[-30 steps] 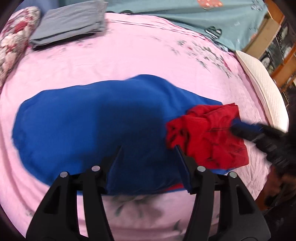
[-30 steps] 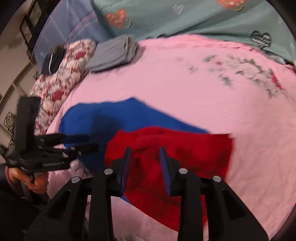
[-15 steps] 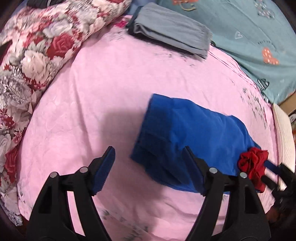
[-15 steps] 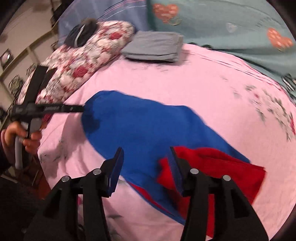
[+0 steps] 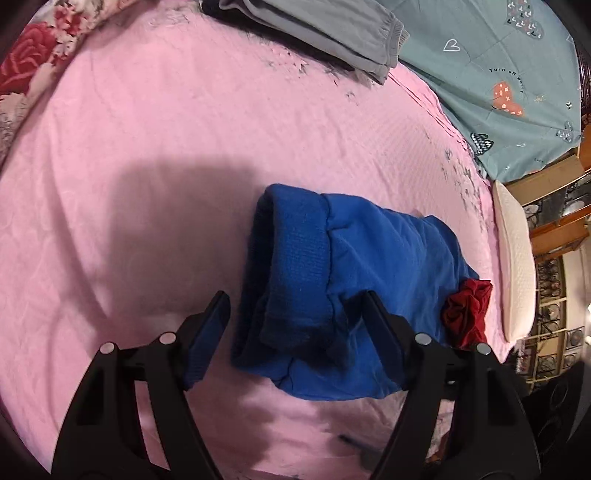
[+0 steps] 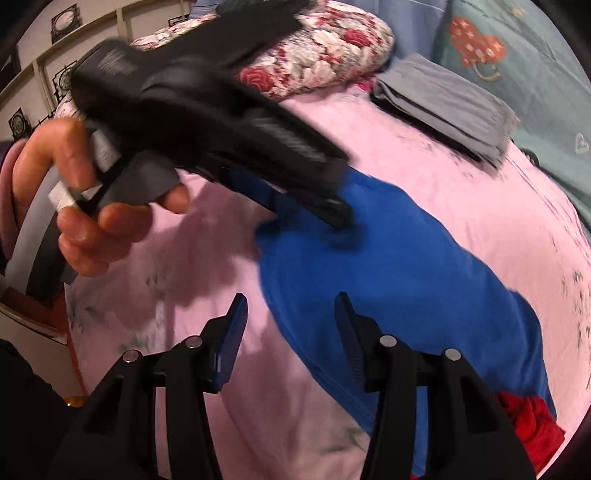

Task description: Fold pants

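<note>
Pink quilted bedspread (image 5: 184, 155) carries the blue knit pants (image 5: 332, 288), folded over, red lining (image 5: 467, 314) showing at one end. Left gripper (image 5: 295, 325) hangs over the ribbed cuff, fingers apart and closing, straddling it. From the right wrist, right gripper (image 6: 290, 332) stands with fingers apart, pants edge between them untouched.

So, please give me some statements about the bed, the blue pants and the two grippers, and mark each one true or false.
1. The blue pants lie on a pink sheet. True.
2. The left gripper is clamped shut on the pants. False: its pads stand apart around the cuff end.
3. Folded grey clothes lie further up the bed. True.
4. Red fabric covers the whole pants. False: it only peeks out at one end.
5. The right gripper holds the grey clothes. False: it is open above the pants' edge.
</note>
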Available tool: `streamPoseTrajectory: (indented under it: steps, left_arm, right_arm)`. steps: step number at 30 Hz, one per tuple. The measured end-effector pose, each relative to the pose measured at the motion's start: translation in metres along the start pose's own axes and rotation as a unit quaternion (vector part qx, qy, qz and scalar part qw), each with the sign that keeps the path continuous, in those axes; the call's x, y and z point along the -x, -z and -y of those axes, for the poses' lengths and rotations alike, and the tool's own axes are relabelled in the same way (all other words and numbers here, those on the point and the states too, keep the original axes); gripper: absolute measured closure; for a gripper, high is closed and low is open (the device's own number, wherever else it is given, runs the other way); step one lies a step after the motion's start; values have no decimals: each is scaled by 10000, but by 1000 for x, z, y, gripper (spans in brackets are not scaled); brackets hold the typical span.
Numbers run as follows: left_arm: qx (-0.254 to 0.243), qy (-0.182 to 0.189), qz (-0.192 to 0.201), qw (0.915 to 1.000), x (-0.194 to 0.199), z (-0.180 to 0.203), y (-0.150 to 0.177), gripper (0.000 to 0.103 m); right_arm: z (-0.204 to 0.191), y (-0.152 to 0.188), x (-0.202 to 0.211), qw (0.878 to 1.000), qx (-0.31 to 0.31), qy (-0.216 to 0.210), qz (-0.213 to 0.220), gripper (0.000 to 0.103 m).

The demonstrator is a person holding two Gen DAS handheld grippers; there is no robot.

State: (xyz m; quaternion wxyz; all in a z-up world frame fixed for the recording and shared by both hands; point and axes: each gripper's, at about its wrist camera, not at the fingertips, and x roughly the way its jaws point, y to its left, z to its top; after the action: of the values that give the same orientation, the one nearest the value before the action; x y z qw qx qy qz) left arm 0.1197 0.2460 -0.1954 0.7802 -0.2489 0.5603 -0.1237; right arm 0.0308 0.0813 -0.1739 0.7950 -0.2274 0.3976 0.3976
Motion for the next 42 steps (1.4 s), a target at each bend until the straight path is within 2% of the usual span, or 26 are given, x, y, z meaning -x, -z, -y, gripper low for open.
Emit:
streamPoseTrajectory:
  steps: [3,5,7,8,9,11,12,13,15,22,25,30,33,35,38,42]
  left_arm:
    - [-52,152,-89,9998,-2,-1,-16,29]
    - [-74,270,-206,9994,-7,-2,-22,29]
    - [-52,406,-416,9983,-17,-4,-26,29]
    - [-62,390,-439,9983,-21,-4,-27,30]
    - [-107,386,-427,9983,-22,-2,-28,34]
    - [-137,394,-377,9984,-20,1,-28,45]
    - [-105,459,-334,9983,-17,1,-28,58]
    - [-40,524,-302,9982,-13,1,-28,65]
    - [107,745,-194,9970,-1,3,-28,68]
    - [-85,1057,397,9936,40,55,-29,75]
    - [-374,1261,548,9898,50,99,-31,78]
    - [-1058,1613,461,9801,37,194,-26,78]
    - [-1492,1861,197,9709,10,256,-14,78]
    - [-1793,1896,-33,9653,-14,290,-3,78]
    - [-2117,1750,-426,9606,-63,328,20,78]
    - [-2385,1279,-900,9585,-121,348,46,79]
  right_arm:
    - [-20,-8,-6,9990,228,375,91,53]
    - [-28,-12,-22,9974,291,645,-95,53]
    - [-33,-11,-42,9953,331,832,-361,62]
    - [-35,-10,-47,9939,367,953,-416,71]
    - [-34,-10,-49,9932,346,1037,-408,85]
    - [-29,-13,-45,9917,233,1197,-395,94]
    - [-27,-15,-40,9917,156,1230,-349,95]
    - [-26,-18,-32,9909,113,1322,-238,95]
    - [-27,-23,-16,9896,64,1437,-20,95]
    - [-3,-25,46,9862,-685,1371,626,96]
    - [14,-11,77,9787,-1176,1409,924,96]
    - [56,36,132,9520,-2260,1594,1312,96]
    - [78,71,159,9324,-2765,1821,1448,96]
    - [90,100,169,9174,-3167,1941,1431,96]
    - [111,143,170,8934,-3853,1883,1337,96]
    - [143,202,148,8504,-4964,1276,1186,96]
